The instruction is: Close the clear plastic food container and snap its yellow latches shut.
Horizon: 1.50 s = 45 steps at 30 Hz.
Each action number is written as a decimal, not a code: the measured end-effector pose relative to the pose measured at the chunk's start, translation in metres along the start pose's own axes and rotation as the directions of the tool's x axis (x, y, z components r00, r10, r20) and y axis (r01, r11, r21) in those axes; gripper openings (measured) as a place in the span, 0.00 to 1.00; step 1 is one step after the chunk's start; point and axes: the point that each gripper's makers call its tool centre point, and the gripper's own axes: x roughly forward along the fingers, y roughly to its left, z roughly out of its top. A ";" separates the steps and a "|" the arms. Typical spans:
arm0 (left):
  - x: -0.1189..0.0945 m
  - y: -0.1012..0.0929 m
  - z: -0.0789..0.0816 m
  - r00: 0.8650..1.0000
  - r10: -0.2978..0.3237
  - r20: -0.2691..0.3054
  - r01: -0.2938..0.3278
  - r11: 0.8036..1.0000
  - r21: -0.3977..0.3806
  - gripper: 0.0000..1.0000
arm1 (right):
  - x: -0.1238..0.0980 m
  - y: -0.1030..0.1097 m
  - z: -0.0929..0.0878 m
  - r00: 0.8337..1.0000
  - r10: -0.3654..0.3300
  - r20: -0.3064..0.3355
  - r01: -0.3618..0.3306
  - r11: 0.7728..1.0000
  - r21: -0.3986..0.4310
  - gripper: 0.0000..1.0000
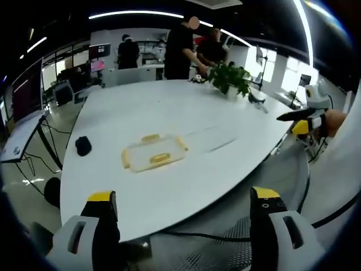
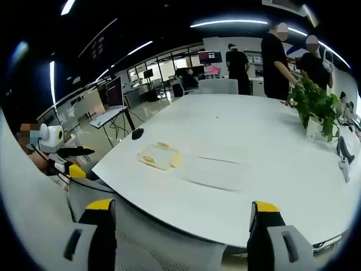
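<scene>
My left gripper hangs off the near edge of the large white round-cornered table, its yellow-tipped jaws spread wide with nothing between them. My right gripper is likewise released, jaws wide apart and empty, held off the table edge over the grey mesh back of a chair. The clear plastic food container with yellow latches lies flat on the tabletop, well apart from both grippers; in the right gripper view it sits toward the table's left side. From here I cannot tell whether its latches are snapped down. Beside it lies a thin clear sheet-like piece, flat on the white surface, too faint to identify. A small black object rests near the table's left edge. A leafy green plant in a white pot stands at the far side, and people in dark clothes stand behind it. In the left gripper view, my right gripper enters from the right, held in a hand.
</scene>
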 end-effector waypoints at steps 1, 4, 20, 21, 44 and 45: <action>0.000 0.000 0.000 1.000 0.000 0.001 0.000 1.000 0.001 0.95 | 0.000 0.000 0.000 1.000 0.002 0.001 -0.002 1.000 0.000 0.99; 0.000 0.000 0.000 1.000 -0.001 0.001 0.001 1.000 -0.001 0.95 | 0.001 0.001 0.000 1.000 0.004 -0.001 -0.004 1.000 -0.001 0.99; 0.001 0.011 0.003 1.000 0.027 0.011 -0.027 1.000 0.001 0.95 | 0.004 0.000 0.001 1.000 0.000 0.007 0.000 1.000 -0.010 0.97; 0.001 0.011 0.002 1.000 0.027 0.010 -0.027 1.000 0.000 0.95 | 0.004 0.000 0.001 1.000 0.002 0.009 -0.002 1.000 -0.008 0.97; 0.003 0.005 0.009 1.000 -0.012 0.019 0.011 0.998 0.057 0.92 | 0.008 -0.001 0.009 1.000 0.014 0.015 -0.014 0.999 -0.039 0.95; 0.003 0.005 0.009 1.000 -0.013 0.017 0.011 0.997 0.073 0.91 | 0.010 -0.001 0.011 1.000 0.016 0.018 -0.015 0.999 -0.046 0.95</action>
